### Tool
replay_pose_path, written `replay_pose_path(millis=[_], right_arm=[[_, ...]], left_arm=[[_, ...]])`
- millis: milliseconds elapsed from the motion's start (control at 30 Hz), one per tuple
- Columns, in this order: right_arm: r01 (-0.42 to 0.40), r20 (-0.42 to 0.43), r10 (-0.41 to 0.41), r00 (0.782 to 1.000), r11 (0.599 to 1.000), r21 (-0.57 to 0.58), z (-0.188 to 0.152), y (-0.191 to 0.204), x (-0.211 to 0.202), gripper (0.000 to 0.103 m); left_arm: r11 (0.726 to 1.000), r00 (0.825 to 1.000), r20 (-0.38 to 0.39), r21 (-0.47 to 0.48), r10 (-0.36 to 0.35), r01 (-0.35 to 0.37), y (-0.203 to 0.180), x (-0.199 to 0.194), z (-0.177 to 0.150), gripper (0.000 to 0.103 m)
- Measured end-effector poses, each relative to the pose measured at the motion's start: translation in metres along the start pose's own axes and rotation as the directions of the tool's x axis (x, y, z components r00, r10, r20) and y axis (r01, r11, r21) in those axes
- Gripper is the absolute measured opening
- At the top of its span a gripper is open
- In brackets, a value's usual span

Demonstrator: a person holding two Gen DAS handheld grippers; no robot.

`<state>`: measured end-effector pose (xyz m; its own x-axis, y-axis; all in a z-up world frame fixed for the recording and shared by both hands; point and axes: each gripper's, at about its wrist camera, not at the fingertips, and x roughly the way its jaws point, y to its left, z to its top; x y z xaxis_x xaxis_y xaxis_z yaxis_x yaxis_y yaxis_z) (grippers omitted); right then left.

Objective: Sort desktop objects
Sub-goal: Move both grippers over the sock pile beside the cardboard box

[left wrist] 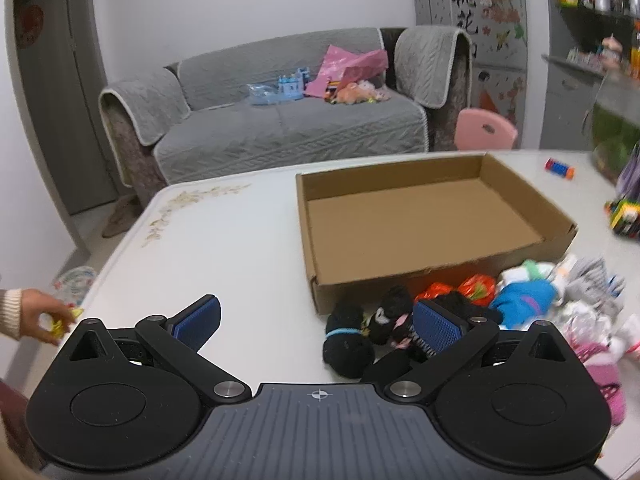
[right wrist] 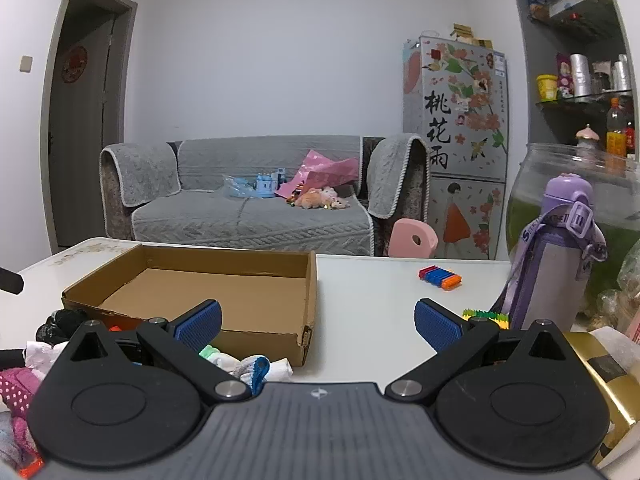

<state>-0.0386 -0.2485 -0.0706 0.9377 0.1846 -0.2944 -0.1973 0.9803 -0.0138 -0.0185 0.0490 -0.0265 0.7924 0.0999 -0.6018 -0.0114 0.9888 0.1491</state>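
On the white surface [left wrist: 248,240], an empty cardboard box [left wrist: 420,216] sits just behind a blurred heap, apparently socks [left wrist: 400,320]. Left hand-held gripper [left wrist: 316,320] and right hand-held gripper [right wrist: 318,320] both gape wide, holding nothing.

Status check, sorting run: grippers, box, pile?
Left gripper open, right gripper open, both empty. Brown cardboard box empty. Pile of small socks before it, untouched.
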Motion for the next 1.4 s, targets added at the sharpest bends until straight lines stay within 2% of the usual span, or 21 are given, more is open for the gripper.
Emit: replay_pose_path(millis=[133, 267, 367, 600, 700, 833, 1033, 1067, 1133, 1200, 1300, 1400], right_arm=[[-0.009, 0.005, 0.009, 1.0, 0.999, -0.031, -0.005, 0.001, -0.001, 0.103], [-0.016, 0.016, 0.016, 1.0, 0.999, -0.032, -0.005, 0.0, -0.004, 0.103], [-0.02, 0.02, 0.02, 1.0, 1.0, -0.021, -0.005, -0.005, -0.005, 0.103], [-0.02, 0.012, 0.02, 1.0, 1.0, -0.015, -0.005, -0.007, -0.006, 0.103], [-0.027, 0.003, 0.028, 1.0, 1.0, -0.012, -0.004, -0.007, -0.006, 0.103], [-0.043, -0.002, 0.043, 0.999, 0.998, -0.036, -0.003, -0.005, -0.01, 0.103], [-0.08, -0.031, 0.077, 0.997, 0.991, -0.103, -0.007, -0.004, -0.014, 0.103], [-0.087, -0.041, 0.082, 0.996, 0.99, -0.115, -0.008, -0.004, -0.014, 0.103], [-0.101, -0.062, 0.093, 0.994, 0.986, -0.135, -0.008, -0.007, -0.013, 0.103], [-0.119, -0.088, 0.107, 0.99, 0.982, -0.147, -0.01, -0.011, -0.012, 0.103], [-0.157, -0.122, 0.137, 0.983, 0.971, -0.178, -0.018, -0.012, -0.013, 0.103], [-0.188, -0.159, 0.155, 0.975, 0.957, -0.22, -0.026, -0.008, -0.014, 0.103]], left_arm=[[1.0, 1.0, 0.009, 0.005, -0.001, 0.001, -0.003, -0.004, -0.005, 0.103], [1.0, 0.996, 0.084, 0.011, 0.01, -0.011, -0.006, -0.022, -0.001, 0.103], [0.999, 0.997, 0.077, 0.043, 0.008, -0.011, -0.016, -0.025, 0.006, 0.103], [0.997, 0.995, 0.068, 0.019, -0.077, 0.076, -0.022, -0.028, 0.008, 0.103], [0.995, 0.995, 0.038, -0.003, -0.097, 0.097, -0.01, -0.025, 0.007, 0.103], [0.987, 0.985, -0.067, -0.049, -0.159, 0.156, 0.008, -0.007, -0.004, 0.102], [0.978, 0.977, -0.099, -0.108, -0.187, 0.177, 0.025, 0.009, -0.027, 0.102], [0.981, 0.977, -0.113, -0.098, -0.178, 0.168, 0.024, 0.012, -0.029, 0.102], [0.996, 0.986, -0.145, -0.021, -0.085, 0.083, 0.017, 0.021, -0.033, 0.102], [0.997, 0.988, -0.156, 0.074, -0.004, 0.016, 0.008, 0.03, -0.038, 0.102], [0.993, 0.979, -0.196, 0.092, -0.059, 0.079, 0.008, 0.036, -0.038, 0.102], [0.992, 0.977, -0.198, 0.076, -0.081, 0.097, 0.015, 0.032, -0.024, 0.102]])
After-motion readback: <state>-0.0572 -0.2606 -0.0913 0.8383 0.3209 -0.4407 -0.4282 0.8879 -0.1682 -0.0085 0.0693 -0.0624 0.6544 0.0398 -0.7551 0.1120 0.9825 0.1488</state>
